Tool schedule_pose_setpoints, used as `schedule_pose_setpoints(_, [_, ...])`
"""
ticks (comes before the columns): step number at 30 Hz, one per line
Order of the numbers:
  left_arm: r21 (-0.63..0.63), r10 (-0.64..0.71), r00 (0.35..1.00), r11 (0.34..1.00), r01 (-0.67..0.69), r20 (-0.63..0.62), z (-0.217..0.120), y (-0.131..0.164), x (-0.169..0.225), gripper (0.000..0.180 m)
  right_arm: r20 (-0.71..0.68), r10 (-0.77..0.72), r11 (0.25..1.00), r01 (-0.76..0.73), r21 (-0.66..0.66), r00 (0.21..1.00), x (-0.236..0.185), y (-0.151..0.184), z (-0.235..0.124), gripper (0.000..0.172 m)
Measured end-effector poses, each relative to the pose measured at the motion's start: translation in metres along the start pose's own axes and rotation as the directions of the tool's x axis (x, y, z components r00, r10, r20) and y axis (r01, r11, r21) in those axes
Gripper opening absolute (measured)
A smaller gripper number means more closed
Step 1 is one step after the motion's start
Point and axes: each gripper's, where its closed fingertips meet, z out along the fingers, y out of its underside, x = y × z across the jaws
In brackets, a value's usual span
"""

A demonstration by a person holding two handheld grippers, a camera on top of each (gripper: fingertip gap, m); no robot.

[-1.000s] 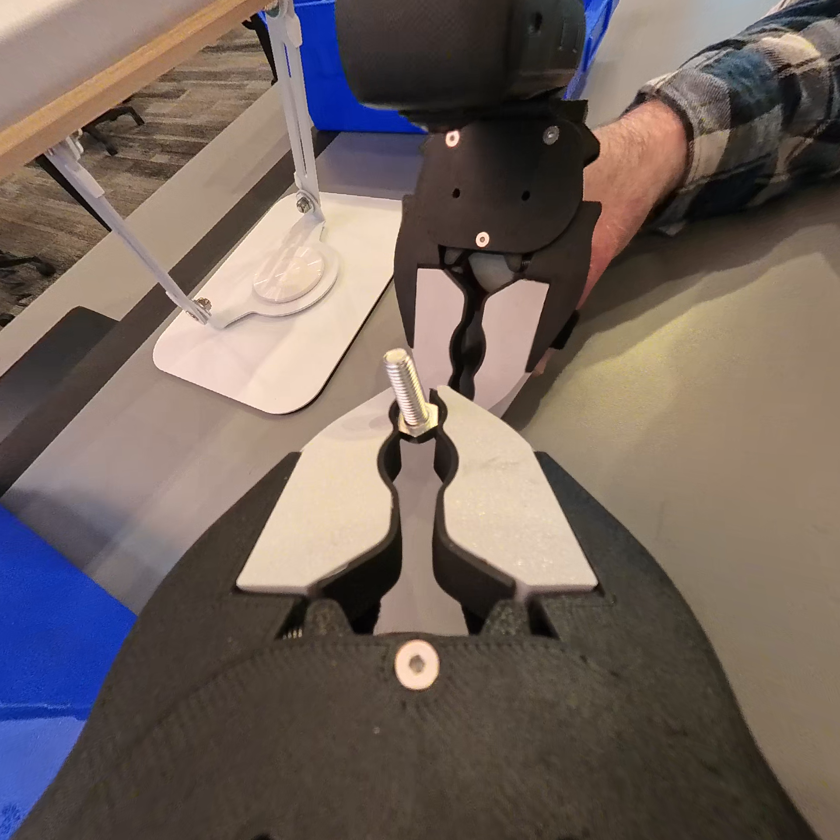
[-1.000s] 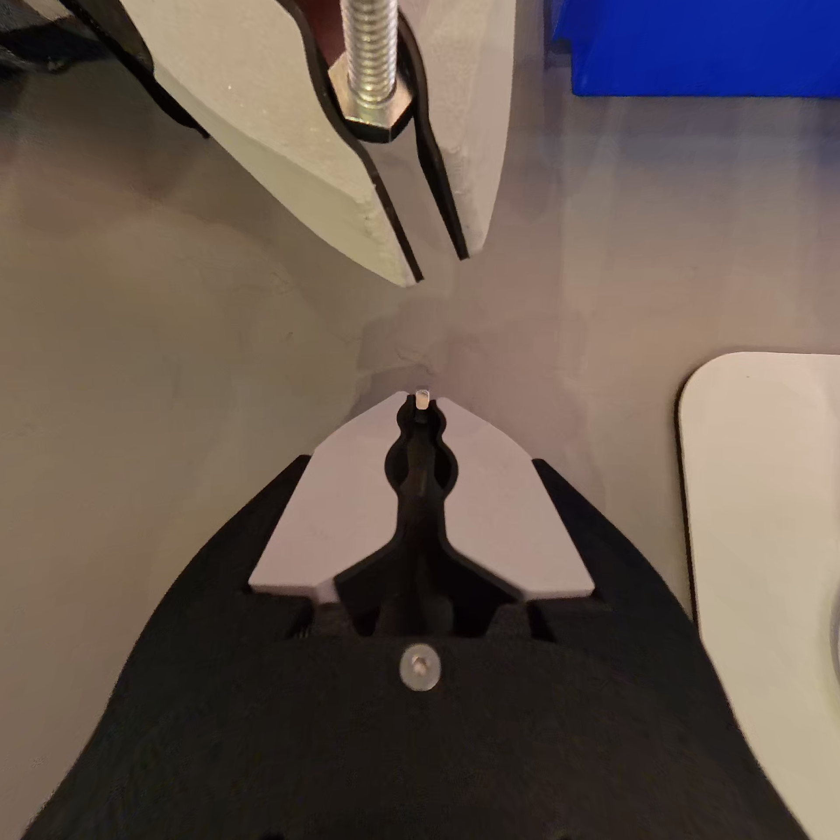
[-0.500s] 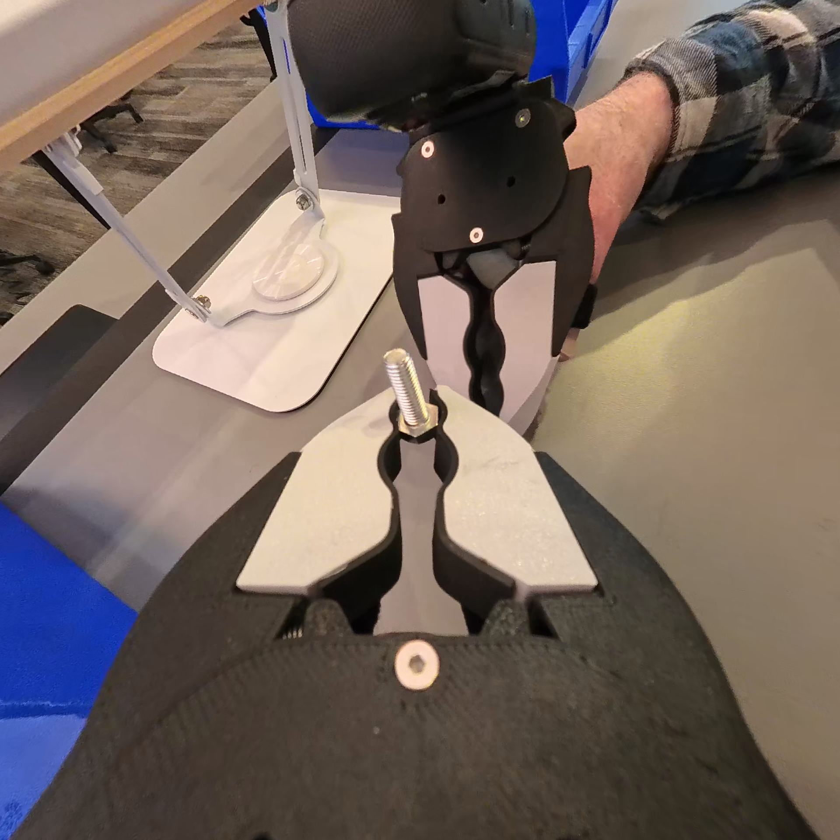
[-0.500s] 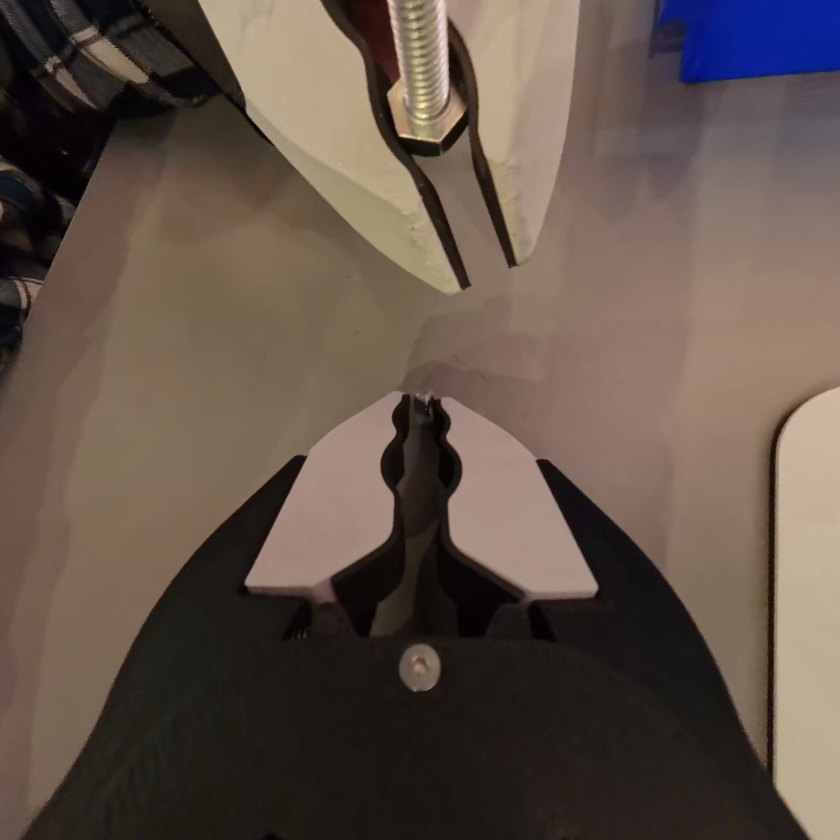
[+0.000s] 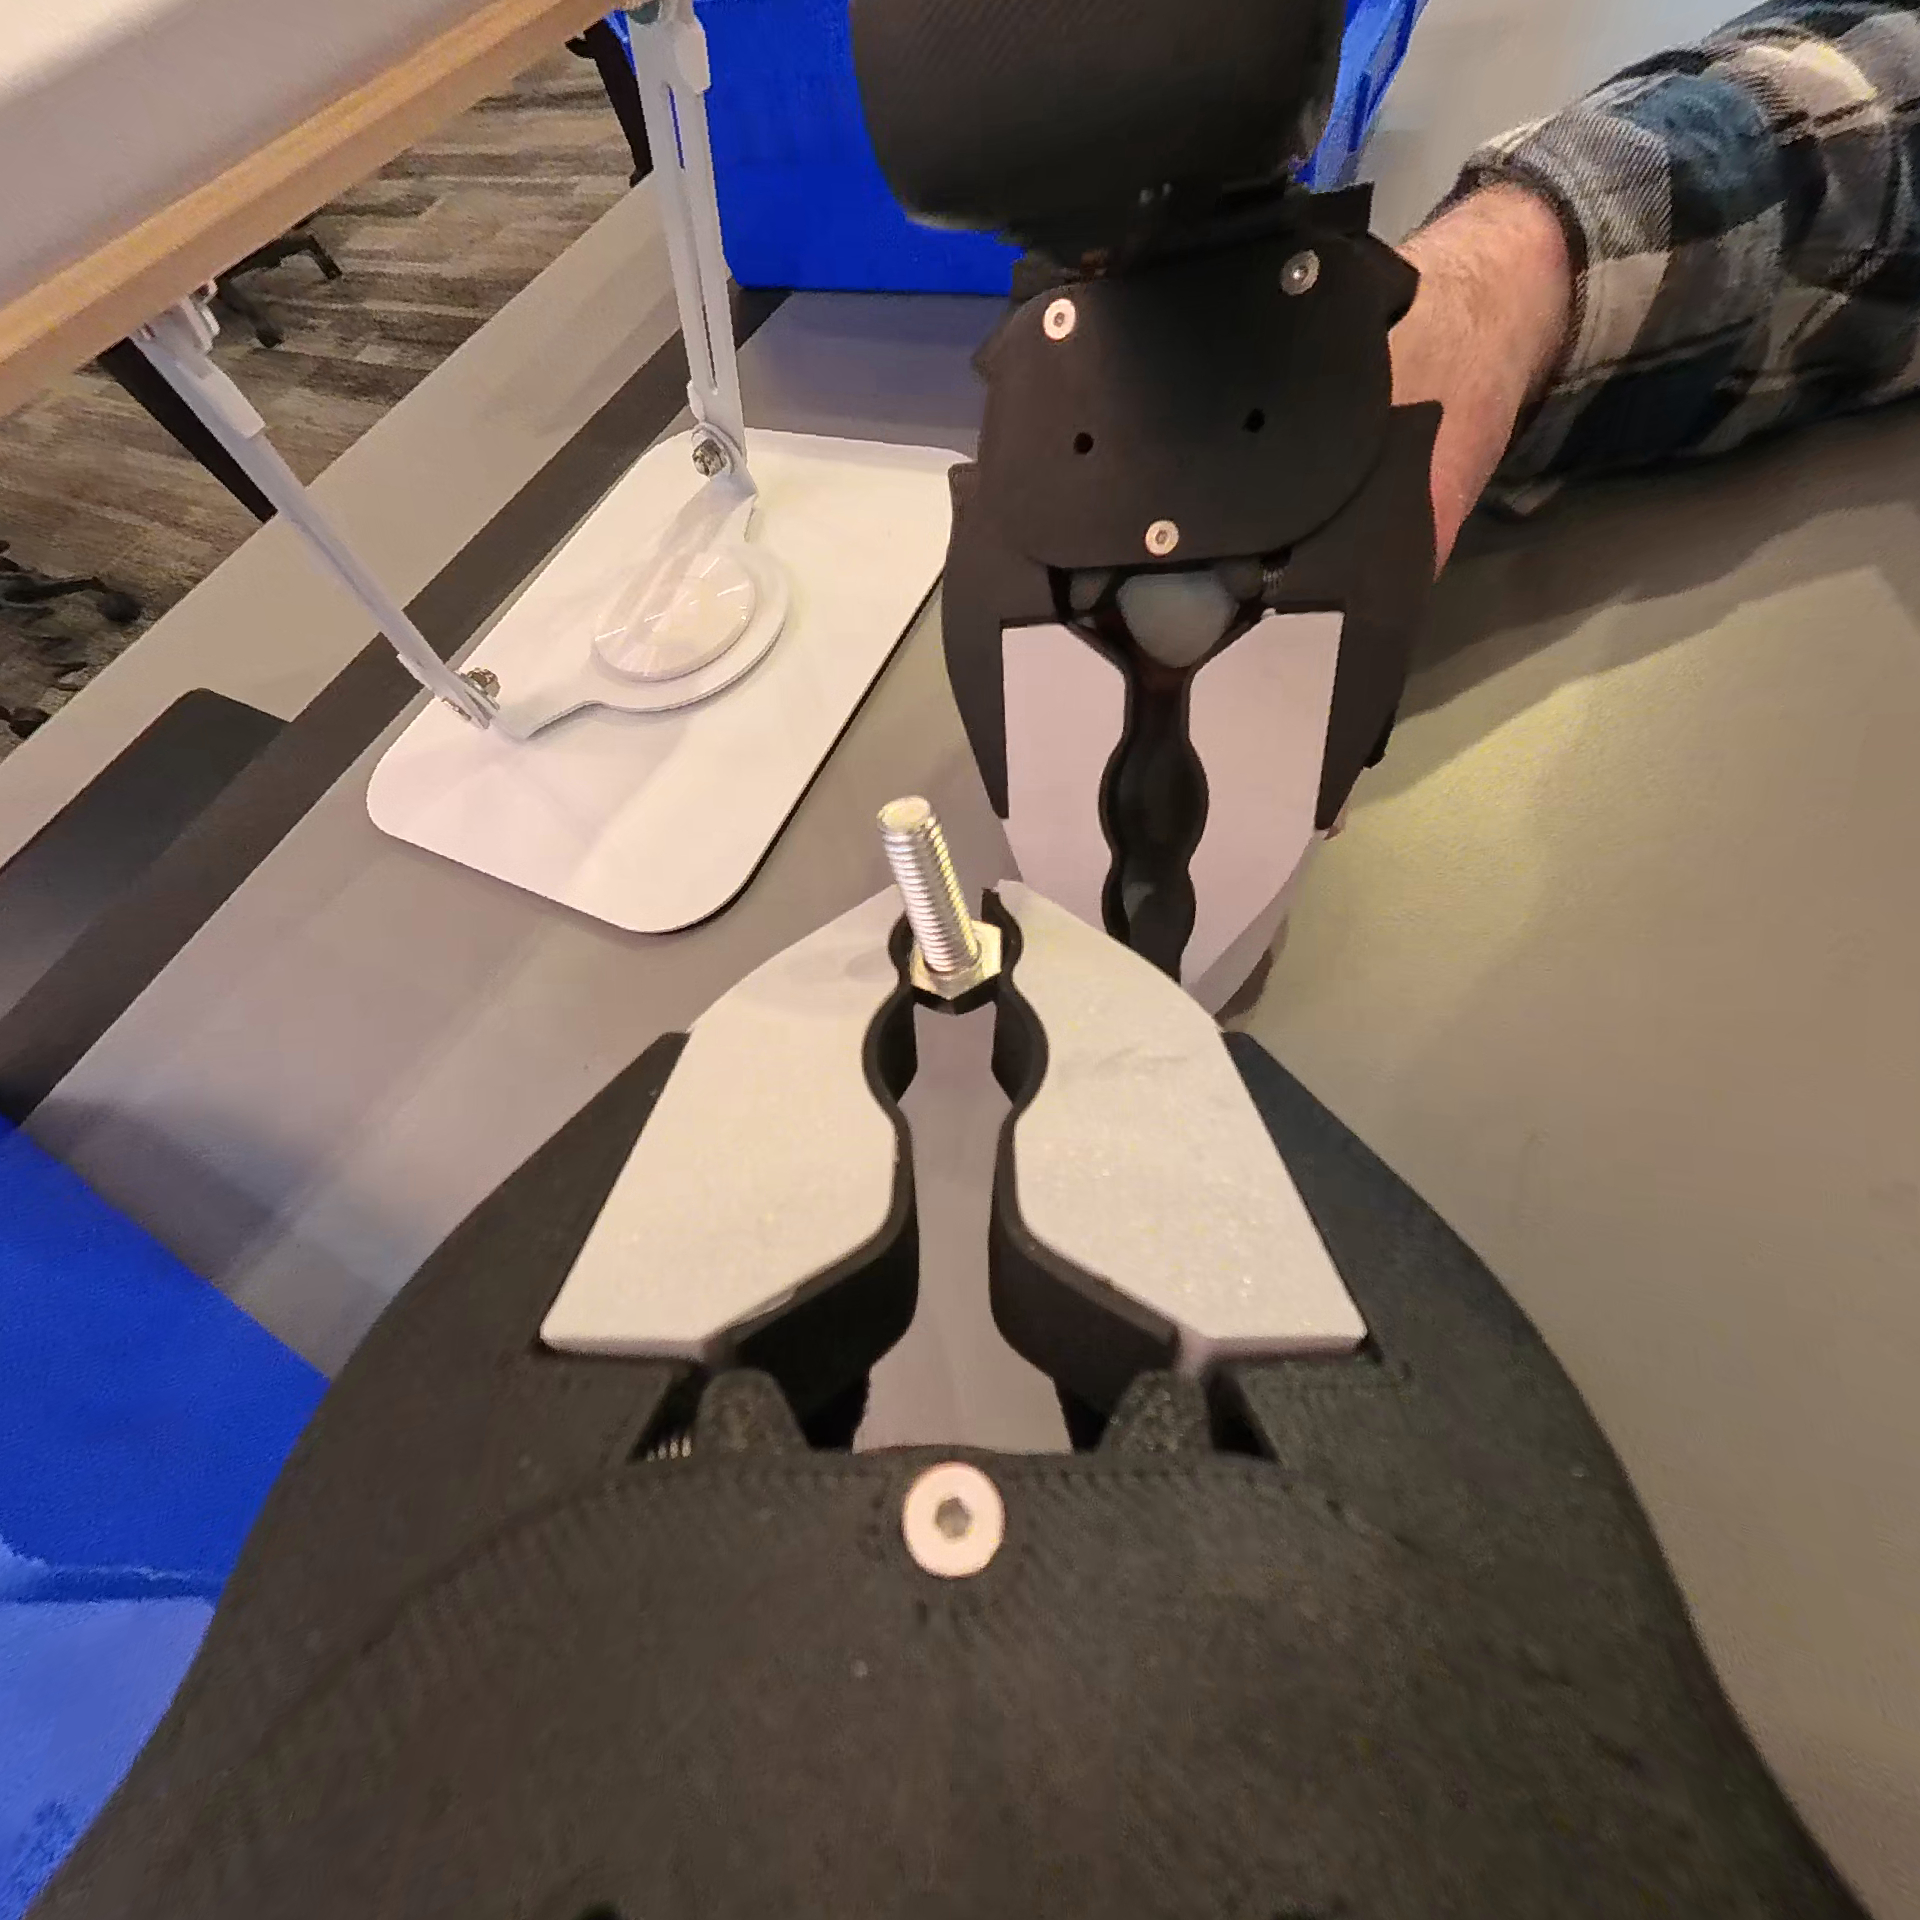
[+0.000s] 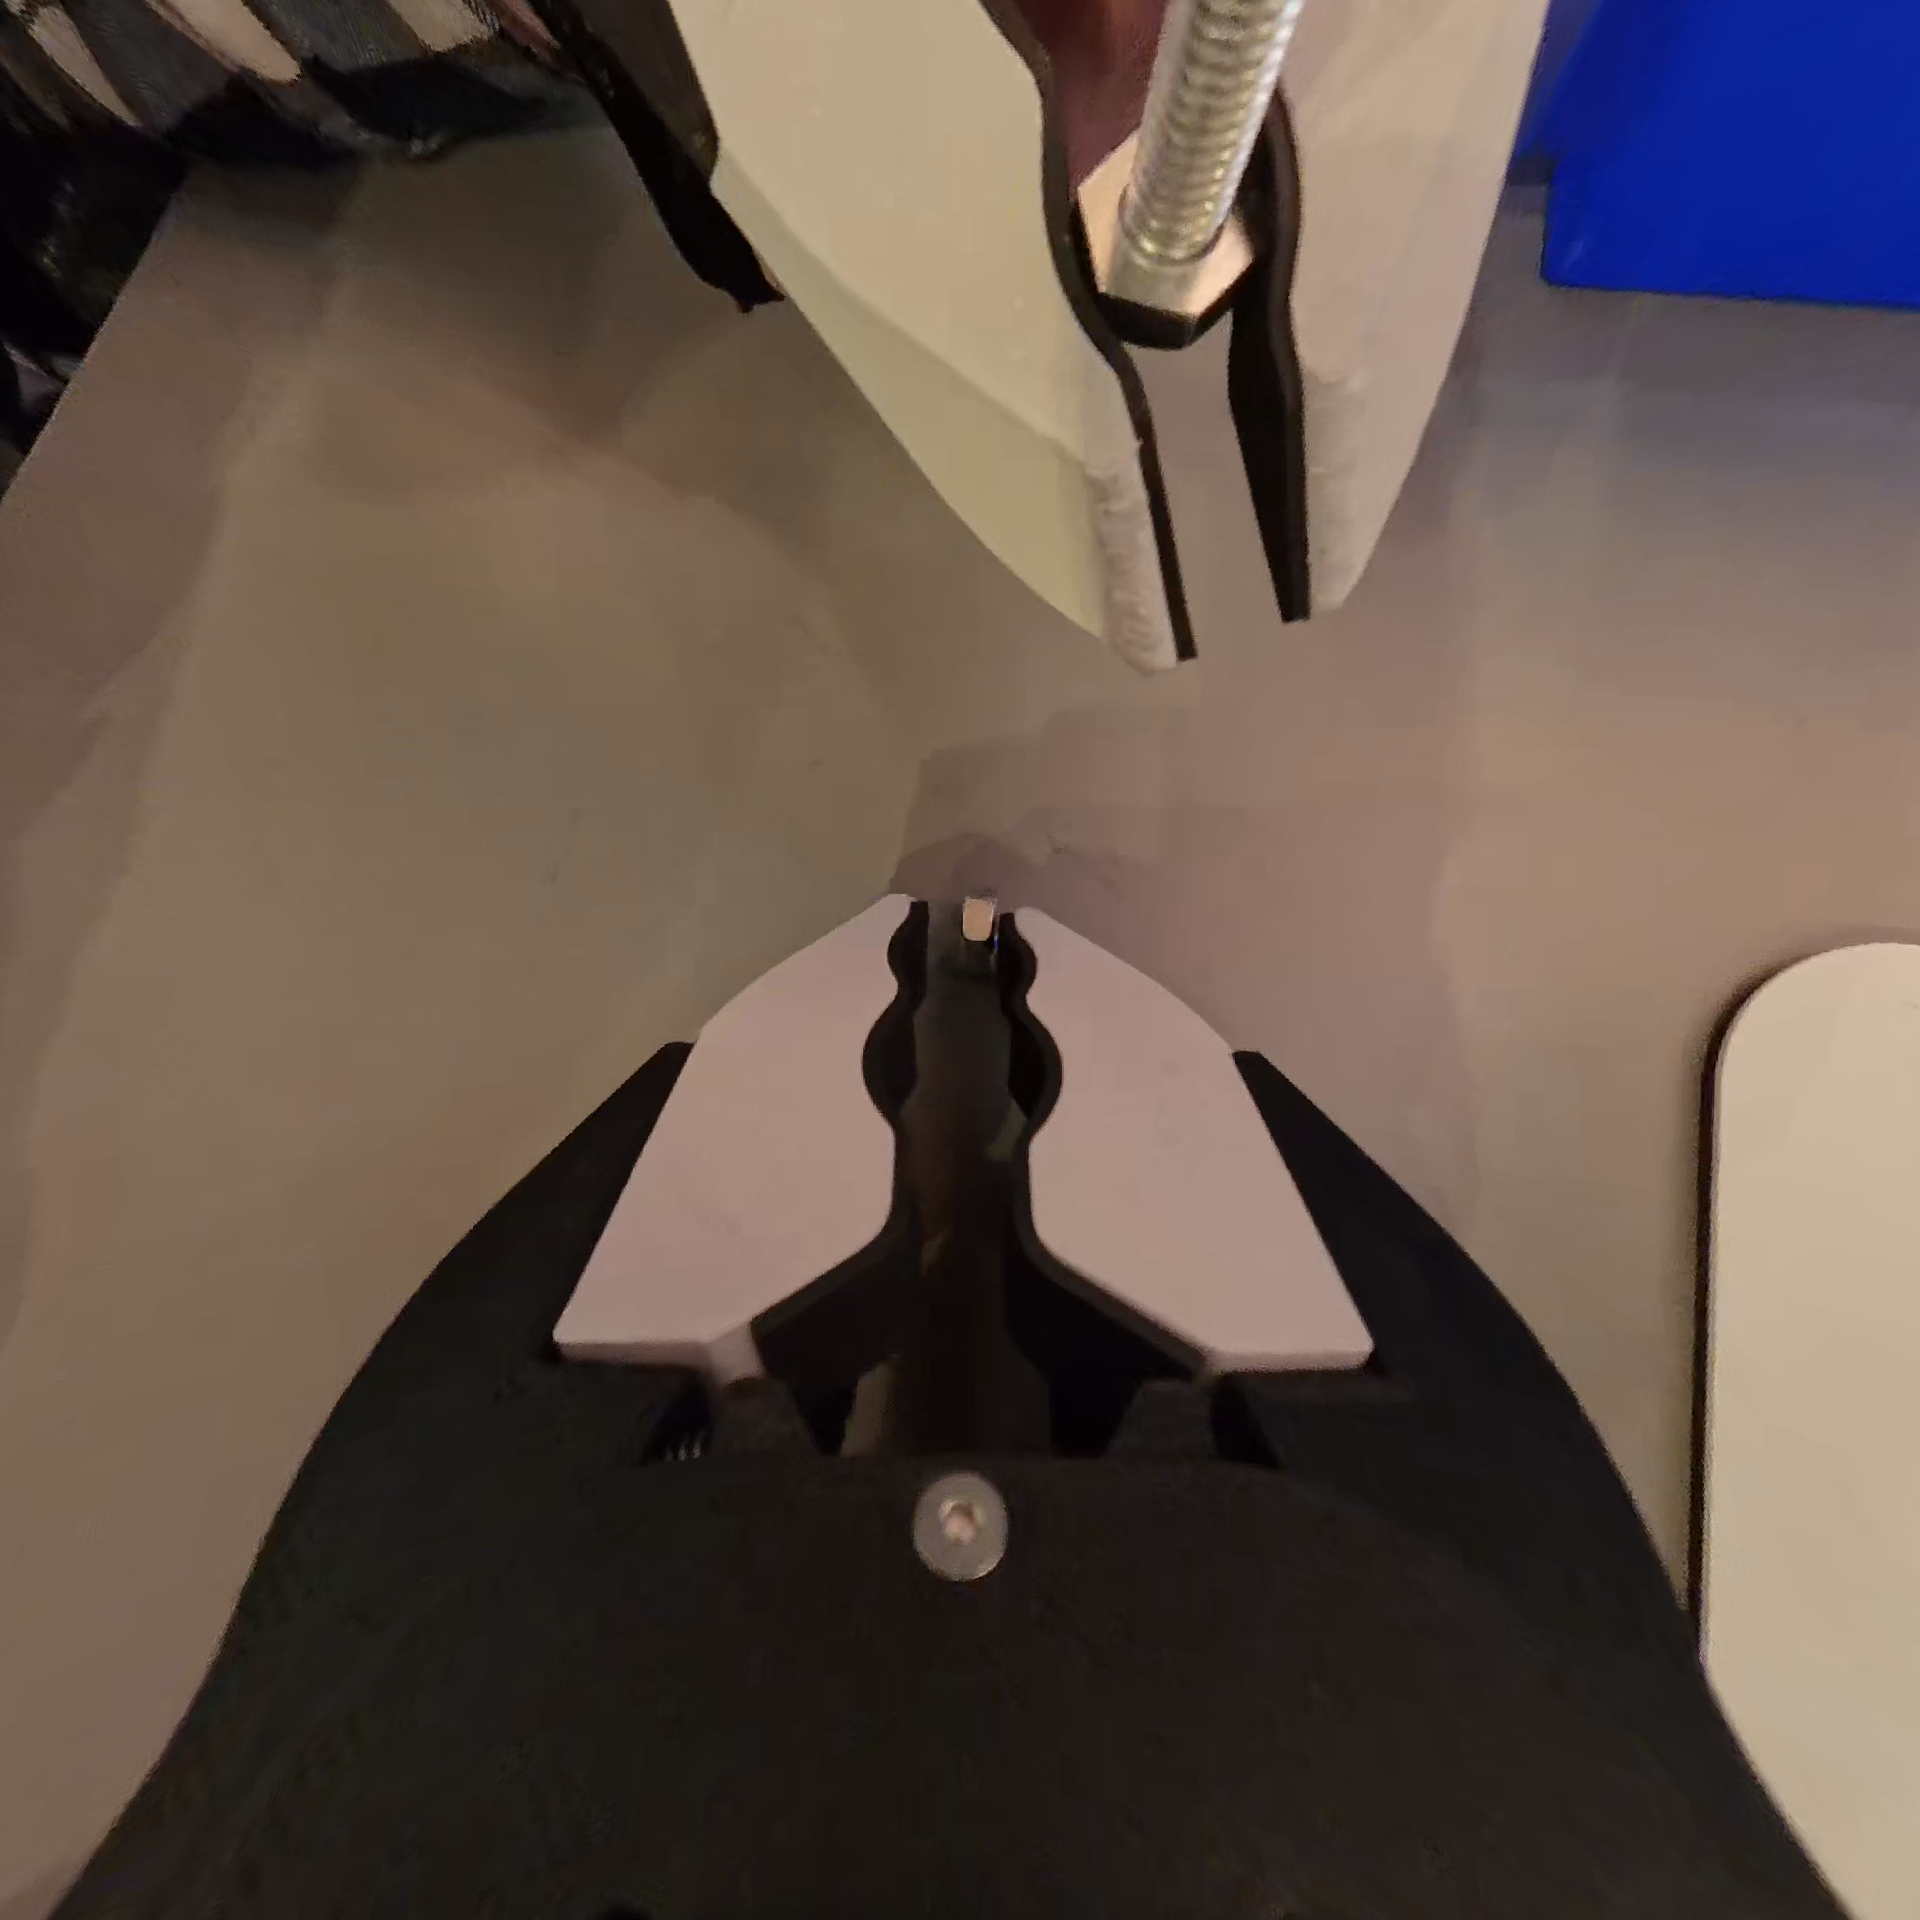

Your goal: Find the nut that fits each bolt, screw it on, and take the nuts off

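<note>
While the grey table [image 5: 1558, 1143] carries both tools near its middle, my left gripper [image 5: 951, 971] clamps the silver bolt [image 5: 925, 894] upright by its head; my right gripper [image 6: 961, 920] stands parted beside a small nut [image 6: 979, 918].

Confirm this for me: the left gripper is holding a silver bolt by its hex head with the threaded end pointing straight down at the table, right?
Not quite. The left gripper holds the silver bolt by its hex head, but the threaded end points up, away from the table, as the left wrist view shows.
</note>
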Motion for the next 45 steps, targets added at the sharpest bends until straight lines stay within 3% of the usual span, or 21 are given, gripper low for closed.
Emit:
schedule_pose_setpoints(11, [-0.008,0.002,1.0,1.0,-0.002,0.0,0.001,0.002,0.0,0.01,-0.034,0.012,1.0,-0.012,-0.007,0.999,0.004,0.001,0.001,0.006])
schedule_pose_setpoints(16, [-0.013,0.001,1.0,1.0,-0.001,0.001,0.002,0.004,-0.001,0.01,-0.063,-0.071,0.997,0.073,0.026,0.995,0.0,-0.007,-0.001,0.006])
schedule_pose_setpoints(21, [-0.019,0.006,1.0,1.0,-0.006,0.001,0.002,0.005,-0.001,0.01,0.008,-0.216,0.976,0.217,-0.015,0.976,-0.025,-0.007,0.009,0.023])
schedule_pose_setpoints(28, [-0.017,0.005,1.0,1.0,-0.005,0.003,0.001,0.004,-0.001,0.01,0.056,-0.172,0.983,0.168,0.076,0.984,-0.027,-0.015,0.002,0.021])
schedule_pose_setpoints(36, [-0.02,0.006,1.0,1.0,-0.006,0.001,0.002,0.005,-0.001,0.01,0.131,-0.192,0.981,0.192,0.009,0.973,-0.035,-0.001,0.003,0.018])
schedule_pose_setpoints(45, [-0.023,0.005,1.0,1.0,-0.005,-0.003,0.002,0.006,-0.001,0.01,0.184,-0.232,0.971,0.24,-0.019,0.955,-0.036,0.011,-0.009,0.031])
